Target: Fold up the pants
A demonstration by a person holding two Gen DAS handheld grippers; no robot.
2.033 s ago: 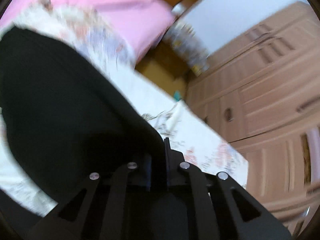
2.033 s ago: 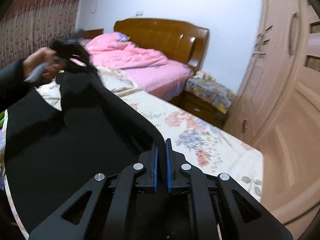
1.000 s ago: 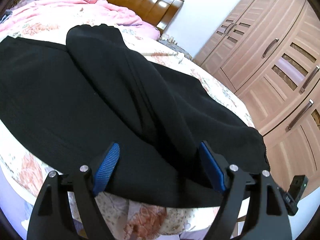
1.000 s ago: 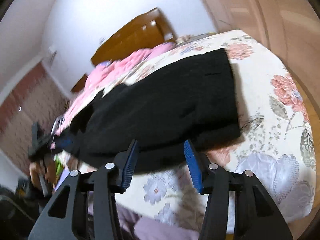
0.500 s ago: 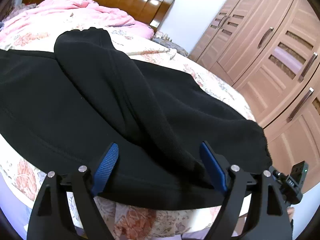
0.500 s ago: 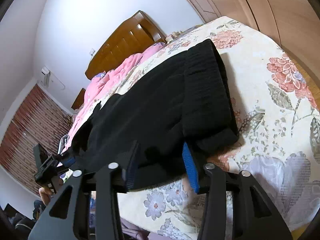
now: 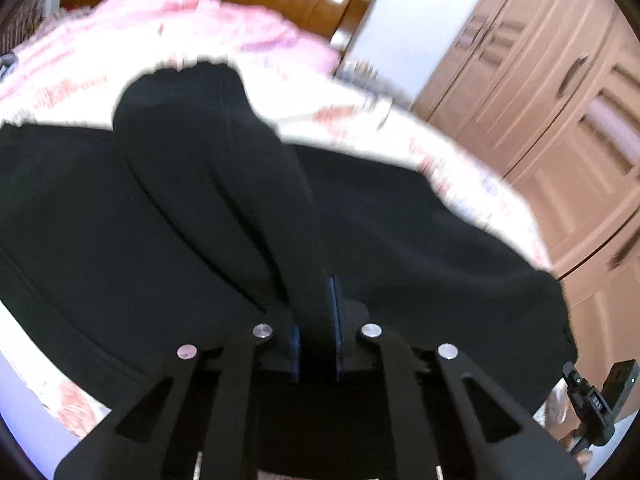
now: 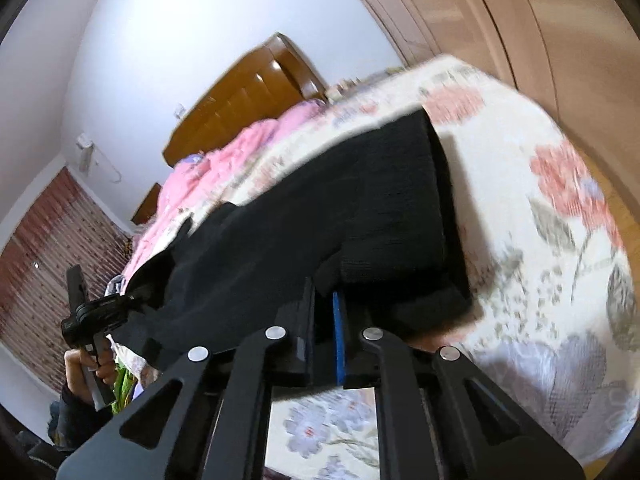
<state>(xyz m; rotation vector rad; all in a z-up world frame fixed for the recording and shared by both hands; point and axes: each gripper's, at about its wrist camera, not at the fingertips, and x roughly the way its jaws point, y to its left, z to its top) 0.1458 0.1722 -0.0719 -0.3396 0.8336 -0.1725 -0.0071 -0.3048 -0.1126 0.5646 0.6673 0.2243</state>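
Black pants (image 7: pixel 160 220) lie folded lengthwise across the foot of the bed, one leg stacked on the other. My left gripper (image 7: pixel 316 320) is shut on a ridge of black fabric at the near edge, which fills the narrow gap between the blue pads. In the right wrist view the same pants (image 8: pixel 320 208) stretch away to the left, their ribbed waistband end at the right. My right gripper (image 8: pixel 323 320) is shut on the near edge of that end. The left gripper (image 8: pixel 120 304) shows far off at the other end, held by a hand.
The bed's floral sheet (image 8: pixel 540 208) extends past the pants on the right. A pink duvet (image 7: pixel 180 20) lies toward the wooden headboard (image 8: pixel 248 92). Wooden wardrobe doors (image 7: pixel 560 100) stand close beside the bed. A red patterned curtain (image 8: pixel 48 232) hangs at the far left.
Both grippers stood open over the pants' near edge and have now closed on the fabric. The left view has shifted slightly and blurred.
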